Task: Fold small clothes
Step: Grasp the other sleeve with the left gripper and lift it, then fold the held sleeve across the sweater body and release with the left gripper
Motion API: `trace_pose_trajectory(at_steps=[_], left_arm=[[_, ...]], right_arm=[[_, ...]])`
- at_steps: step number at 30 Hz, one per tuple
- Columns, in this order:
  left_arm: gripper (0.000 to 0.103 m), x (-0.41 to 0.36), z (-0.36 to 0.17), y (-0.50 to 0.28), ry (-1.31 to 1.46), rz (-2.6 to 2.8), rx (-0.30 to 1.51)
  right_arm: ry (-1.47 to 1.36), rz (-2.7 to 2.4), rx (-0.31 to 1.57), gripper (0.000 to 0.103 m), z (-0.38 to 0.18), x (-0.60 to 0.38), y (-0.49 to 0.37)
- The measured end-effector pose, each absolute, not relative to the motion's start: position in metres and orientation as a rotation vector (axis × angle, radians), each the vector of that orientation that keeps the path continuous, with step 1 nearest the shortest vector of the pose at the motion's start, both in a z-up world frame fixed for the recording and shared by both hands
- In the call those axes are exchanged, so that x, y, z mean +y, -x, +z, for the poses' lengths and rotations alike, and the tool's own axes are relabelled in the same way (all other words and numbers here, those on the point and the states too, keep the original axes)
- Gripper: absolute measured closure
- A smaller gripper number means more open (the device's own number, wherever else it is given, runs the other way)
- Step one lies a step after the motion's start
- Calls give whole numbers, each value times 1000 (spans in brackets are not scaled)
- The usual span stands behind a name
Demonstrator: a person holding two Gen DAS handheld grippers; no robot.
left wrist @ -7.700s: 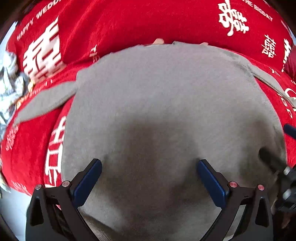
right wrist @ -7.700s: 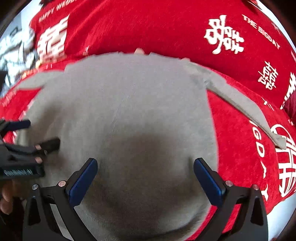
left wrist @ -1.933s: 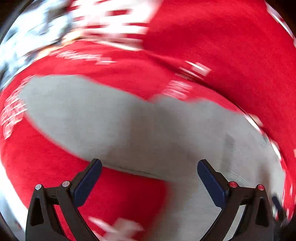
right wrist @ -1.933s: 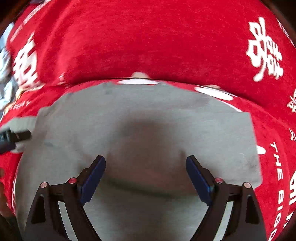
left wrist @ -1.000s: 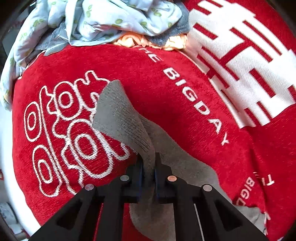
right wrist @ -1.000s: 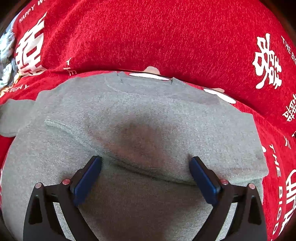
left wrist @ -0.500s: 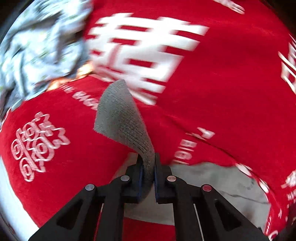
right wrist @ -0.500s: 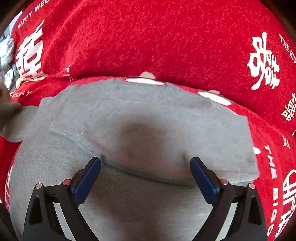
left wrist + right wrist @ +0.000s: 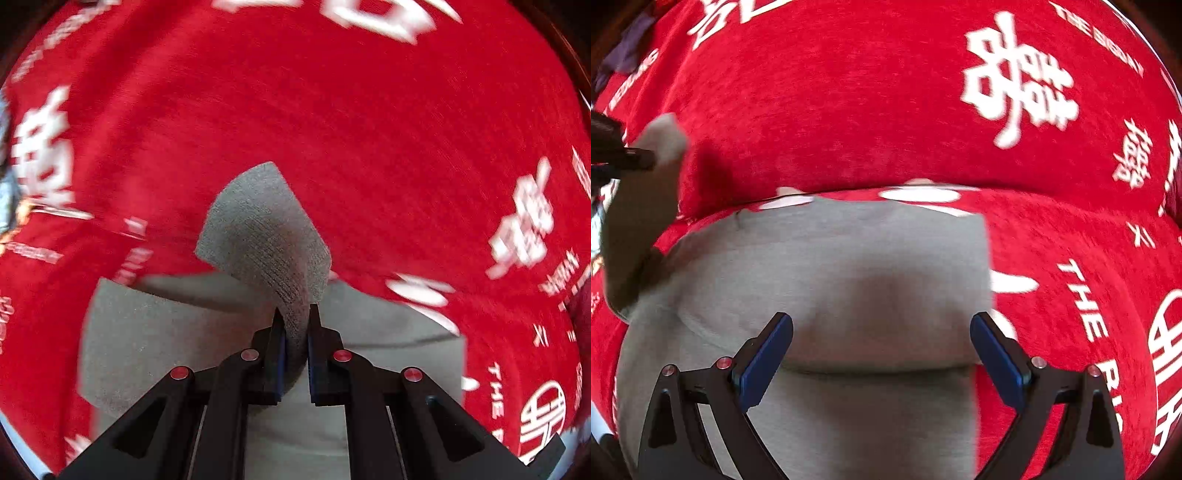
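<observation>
A small grey knit top [image 9: 849, 277] lies on a red cloth, its right sleeve folded in over the body. My left gripper [image 9: 294, 314] is shut on the cuff of the grey left sleeve [image 9: 266, 229] and holds it lifted above the grey body [image 9: 155, 339]. In the right wrist view that sleeve [image 9: 646, 206] hangs raised at the far left, with the left gripper's dark tip [image 9: 639, 158] on it. My right gripper [image 9: 882, 332] hovers open over the middle of the top, nothing between its blue pads [image 9: 764, 362].
The red cloth [image 9: 849, 110] with white characters and lettering covers the whole surface and rises in a soft hump behind the top. A bit of pale patterned clothing [image 9: 5, 206] shows at the far left edge of the left wrist view.
My left gripper has swung the grey sleeve from the left, near the pile of pale clothes, over toward the top's body, lifting it. The right gripper has drifted a little and stayed open.
</observation>
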State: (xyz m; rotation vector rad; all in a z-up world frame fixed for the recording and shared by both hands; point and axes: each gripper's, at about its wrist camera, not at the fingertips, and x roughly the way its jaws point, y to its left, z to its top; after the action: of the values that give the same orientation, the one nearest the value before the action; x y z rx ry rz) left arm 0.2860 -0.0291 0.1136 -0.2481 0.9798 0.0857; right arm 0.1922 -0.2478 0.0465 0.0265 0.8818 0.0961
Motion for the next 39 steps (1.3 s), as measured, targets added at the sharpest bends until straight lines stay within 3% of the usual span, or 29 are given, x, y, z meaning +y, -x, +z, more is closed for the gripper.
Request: trace_pose_trajectory(at_steps=[5, 11, 13, 14, 15, 23, 31, 37, 39], left_arm=[[93, -104, 61, -296, 189, 2, 1067], [90, -122, 28, -291, 225, -97, 1167], [56, -116, 27, -291, 261, -171, 1213], [25, -111, 30, -289, 281, -183, 1214], [16, -108, 35, -285, 291, -176, 1195], [16, -27, 82, -255, 197, -114, 1052], [16, 89, 39, -209, 280, 60, 1124], [16, 112, 16, -171, 175, 177, 1086], [12, 132, 7, -169, 206, 222, 1082]], right_arm=[[-91, 60, 897, 5, 36, -289, -187], [-183, 69, 907, 5, 31, -320, -187], [-205, 81, 907, 5, 31, -324, -189], [-215, 85, 906, 5, 32, -324, -191], [-227, 90, 905, 5, 33, -325, -192], [-213, 138, 866, 5, 54, -311, -191], [-294, 163, 889, 5, 63, -303, -224], [-297, 151, 964, 5, 50, -283, -245], [-284, 155, 980, 5, 46, -275, -247]])
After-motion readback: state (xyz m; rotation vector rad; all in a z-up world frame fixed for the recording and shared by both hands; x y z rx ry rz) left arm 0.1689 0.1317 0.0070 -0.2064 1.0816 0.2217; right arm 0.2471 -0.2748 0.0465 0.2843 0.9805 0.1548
